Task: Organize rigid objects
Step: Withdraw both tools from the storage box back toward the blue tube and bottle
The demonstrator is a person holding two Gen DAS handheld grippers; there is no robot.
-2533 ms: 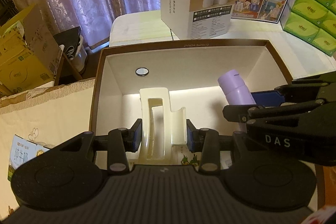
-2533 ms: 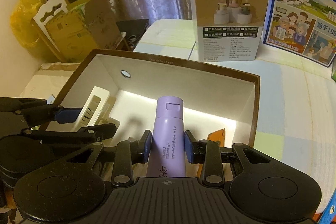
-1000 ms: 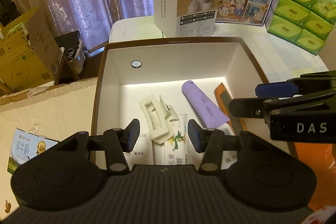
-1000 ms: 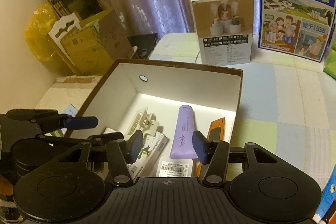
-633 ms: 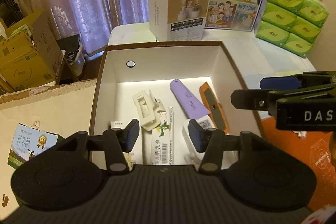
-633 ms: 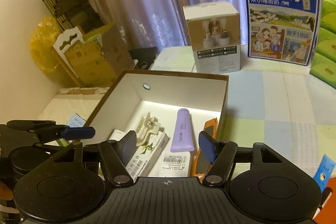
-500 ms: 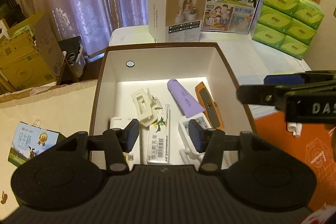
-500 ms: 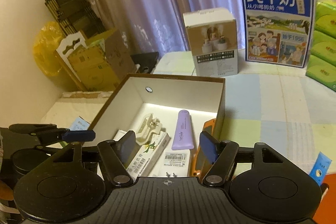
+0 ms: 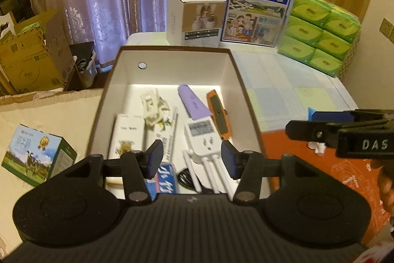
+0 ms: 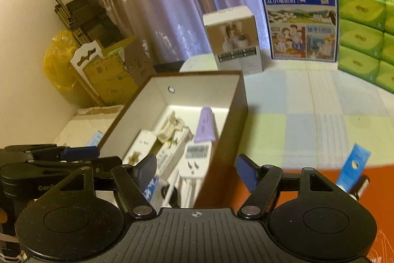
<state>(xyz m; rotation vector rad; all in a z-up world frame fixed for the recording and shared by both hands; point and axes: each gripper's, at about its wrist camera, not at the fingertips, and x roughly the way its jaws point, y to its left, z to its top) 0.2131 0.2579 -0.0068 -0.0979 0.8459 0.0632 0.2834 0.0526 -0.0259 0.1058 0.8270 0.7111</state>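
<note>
Both grippers empty above box (image 9: 236, 65): left fingers (image 9: 154, 159) apart, right fingers (image 10: 246, 173) opening

Left tool (image 9: 192, 159) tilts steeply downward, its blue pads parted with nothing between them. Right tool (image 10: 196, 171) angles down too, its jaws opening, and they too have nothing in them. Each tool shows in the other's view: the right one juts in side-on from the right edge, the left one from the lower left. They sit side by side, apart, neither touching.
</note>
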